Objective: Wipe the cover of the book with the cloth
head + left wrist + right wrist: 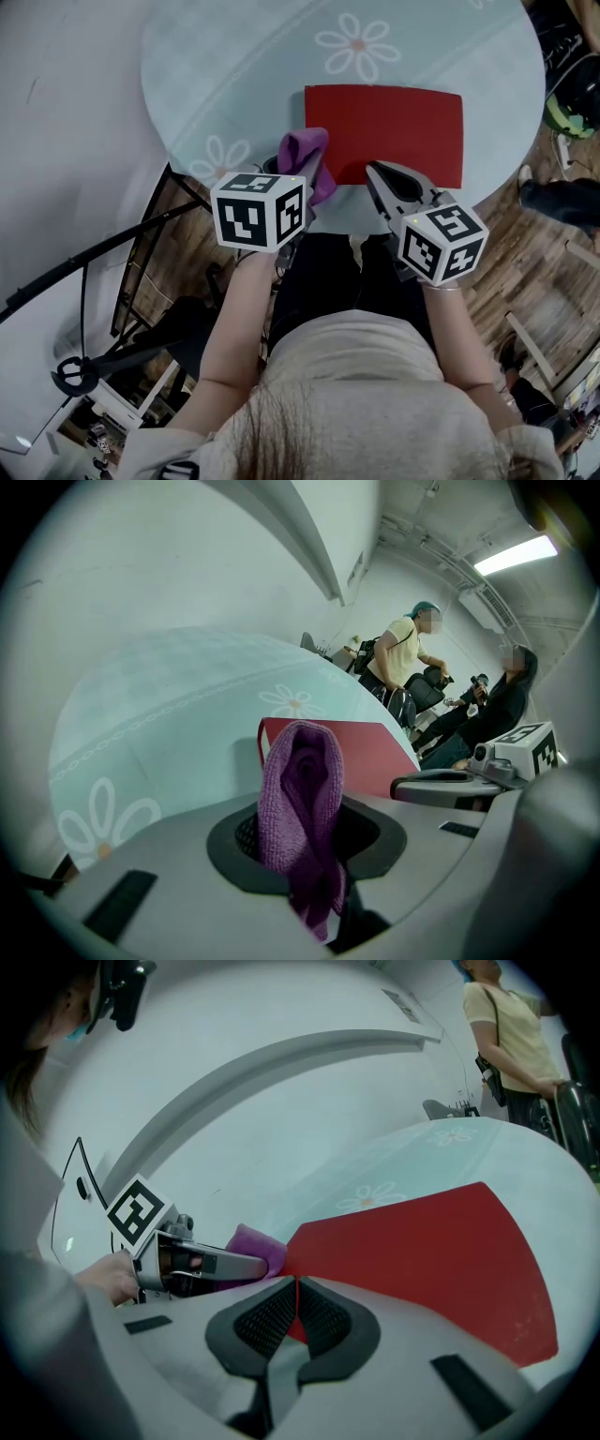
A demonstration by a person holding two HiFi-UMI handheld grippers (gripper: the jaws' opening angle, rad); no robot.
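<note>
A red book (pixel 384 133) lies flat on the round pale-blue table (pixel 234 66), near its front edge. My left gripper (pixel 298 174) is shut on a purple cloth (pixel 308 157), which it holds just off the book's left near corner. In the left gripper view the cloth (pixel 302 808) stands folded between the jaws, with the book (pixel 361 750) behind it. My right gripper (pixel 377 178) is shut with nothing in it, its tips over the book's near edge. The right gripper view shows the book (pixel 431 1251), the cloth (pixel 255 1246) and the left gripper (pixel 211 1265).
The table's cover has white flower prints (pixel 358 45). Two people (pixel 403 658) are beyond the table in the left gripper view. A black stand (pixel 84 309) rises from the floor to my left, and bags and clutter (pixel 567 117) lie to the right.
</note>
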